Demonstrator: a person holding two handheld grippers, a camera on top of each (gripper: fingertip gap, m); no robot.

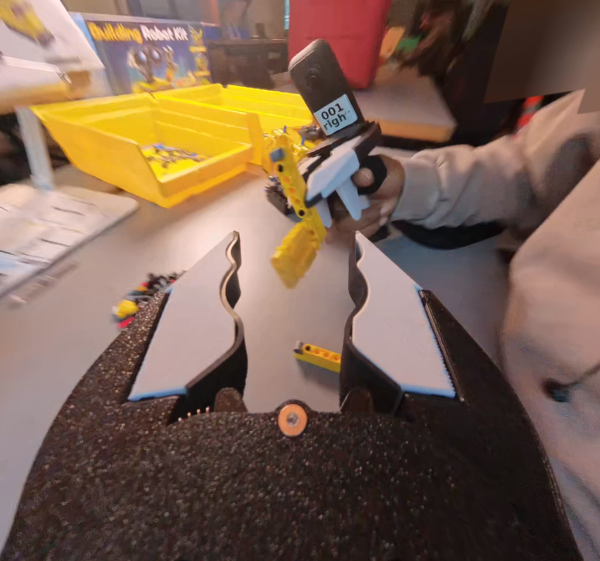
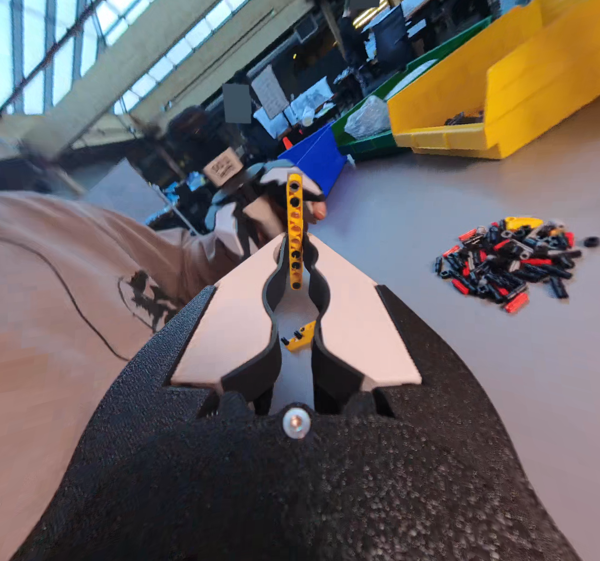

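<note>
Between right gripper [image 2: 295, 246] tips: yellow beam [image 2: 294, 230]

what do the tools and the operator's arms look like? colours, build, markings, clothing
Both tools match: the left tool and right tool have a black, grainy-textured body, two white tapered fingers with wavy black inner pads, and a washered screw at the base. In the left wrist view, the right tool carries a black camera with a white label. The sleeves are beige; a thin black cable crosses the top.
</note>
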